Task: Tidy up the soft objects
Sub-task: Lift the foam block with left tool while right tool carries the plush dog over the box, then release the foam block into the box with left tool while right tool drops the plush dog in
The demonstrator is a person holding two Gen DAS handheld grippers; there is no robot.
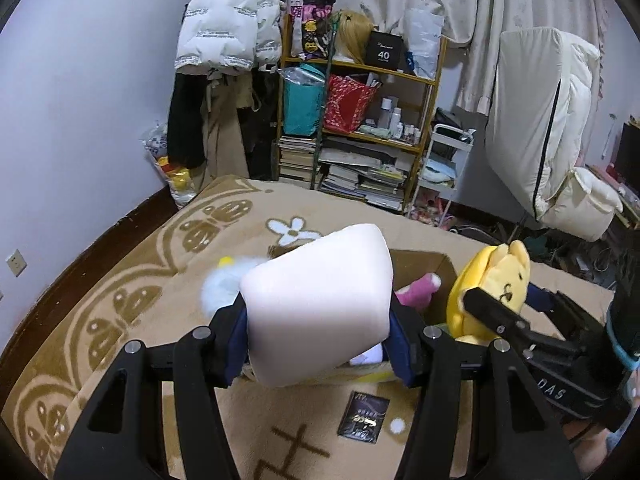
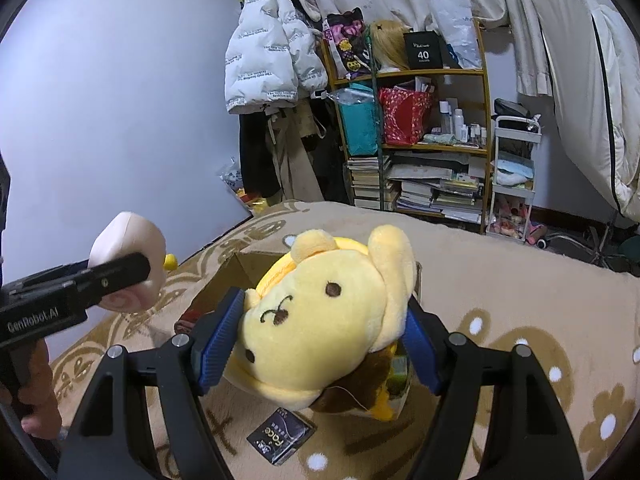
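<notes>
My left gripper point(image 1: 318, 336) is shut on a pale pink soft block point(image 1: 320, 304) and holds it above the bed; it also shows in the right wrist view point(image 2: 128, 256). My right gripper point(image 2: 326, 340) is shut on a yellow plush bear point(image 2: 324, 320), seen from the left wrist view point(image 1: 492, 284) beside the block. Below both is an open cardboard box point(image 1: 424, 260) point(image 2: 240, 272) with a pink plush toy point(image 1: 418, 290) inside. A white fluffy toy point(image 1: 218, 284) with a yellow tip lies left of the box.
A tan flower-patterned blanket point(image 1: 160, 280) covers the bed. A small black packet point(image 1: 364, 420) point(image 2: 280, 436) lies on it near me. A cluttered shelf point(image 1: 360, 120), hanging jackets point(image 1: 224, 32) and a white trolley point(image 1: 444, 168) stand beyond the bed.
</notes>
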